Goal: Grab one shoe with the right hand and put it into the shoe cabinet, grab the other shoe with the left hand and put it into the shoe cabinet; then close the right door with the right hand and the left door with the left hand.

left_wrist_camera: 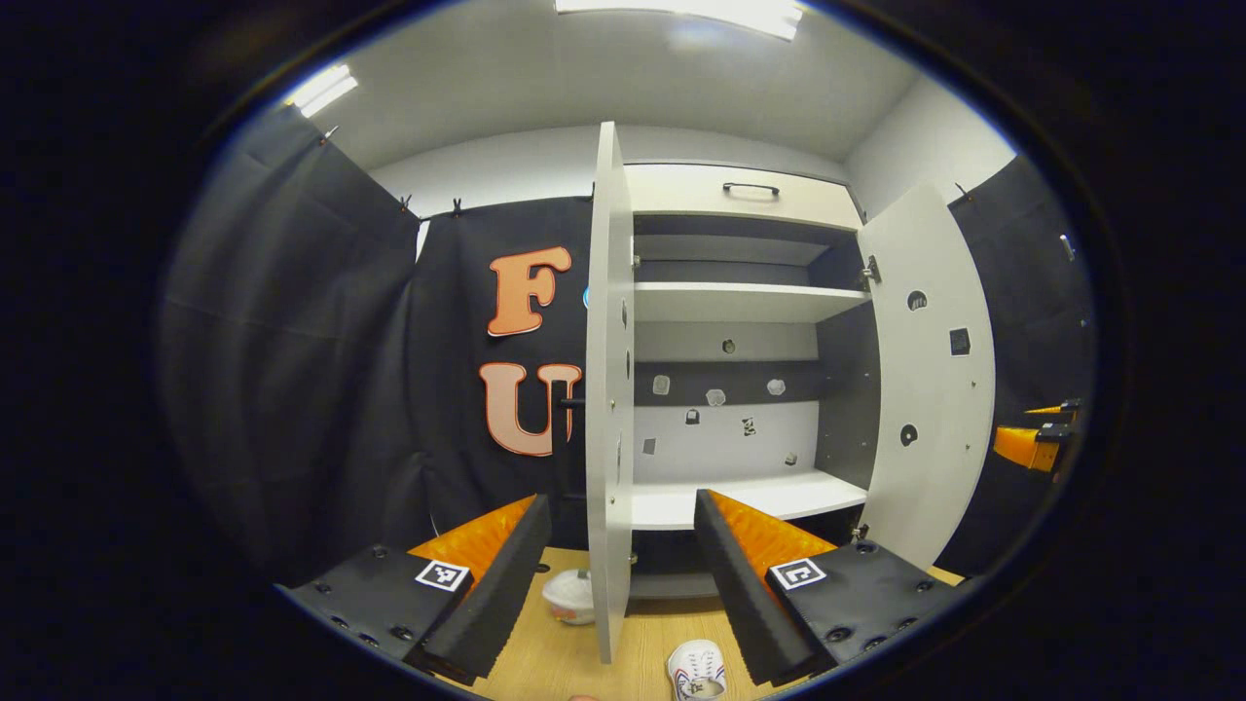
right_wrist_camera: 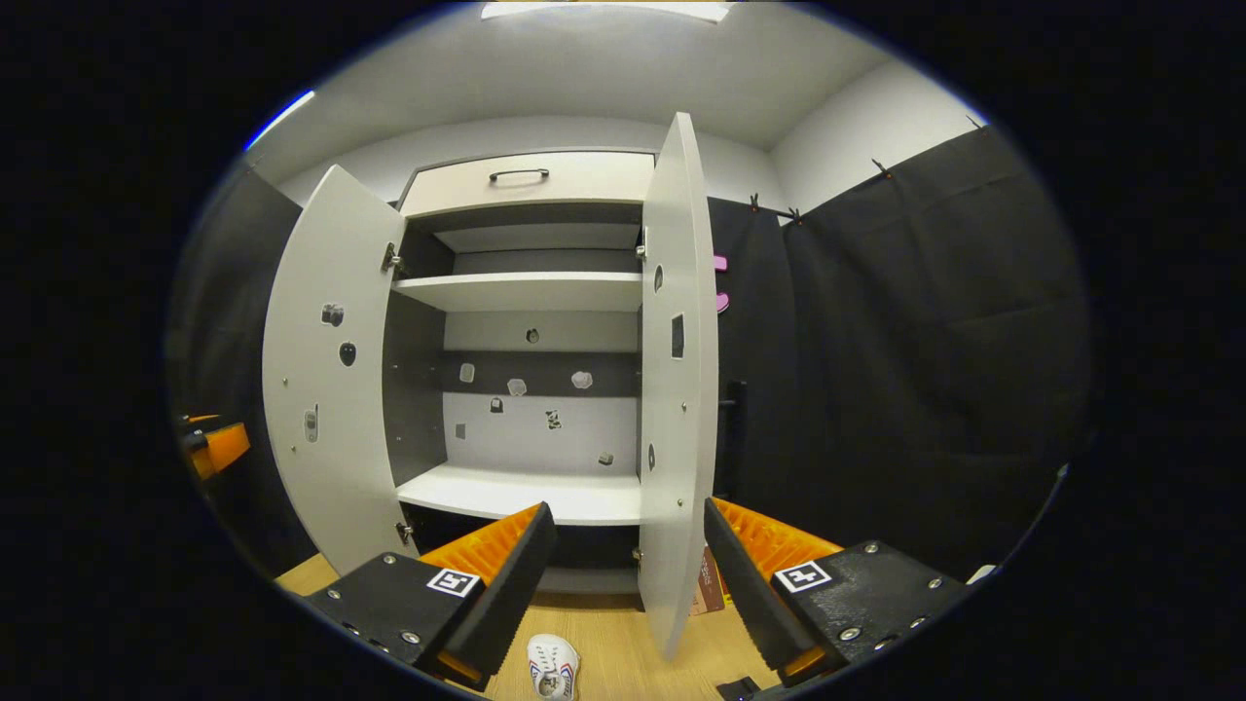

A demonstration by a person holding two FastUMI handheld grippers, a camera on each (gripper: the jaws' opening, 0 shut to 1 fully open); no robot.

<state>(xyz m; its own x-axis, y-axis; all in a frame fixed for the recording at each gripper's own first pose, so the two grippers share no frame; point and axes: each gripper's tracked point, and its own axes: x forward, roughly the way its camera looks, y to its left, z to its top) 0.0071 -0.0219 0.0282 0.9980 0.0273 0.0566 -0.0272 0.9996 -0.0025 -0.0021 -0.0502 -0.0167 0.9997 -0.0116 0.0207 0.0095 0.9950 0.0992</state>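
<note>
The wooden floor (left_wrist_camera: 545, 672) bears a white shoe (left_wrist_camera: 697, 672) before the cabinet (left_wrist_camera: 740, 389).

Open shoe cabinet (left_wrist_camera: 740, 302), left door (left_wrist_camera: 608, 389) edge-on, white shoe (left_wrist_camera: 697, 670) on wooden floor (left_wrist_camera: 545, 662).

Recording booth: black cloth walls (left_wrist_camera: 292, 341), ceiling strip lights (left_wrist_camera: 681, 15), open shoe cabinet (left_wrist_camera: 740, 302), wooden floor (left_wrist_camera: 555, 652).

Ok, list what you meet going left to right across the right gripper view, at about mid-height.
Other gripper → left door → cabinet interior → right door → black cloth.
</note>
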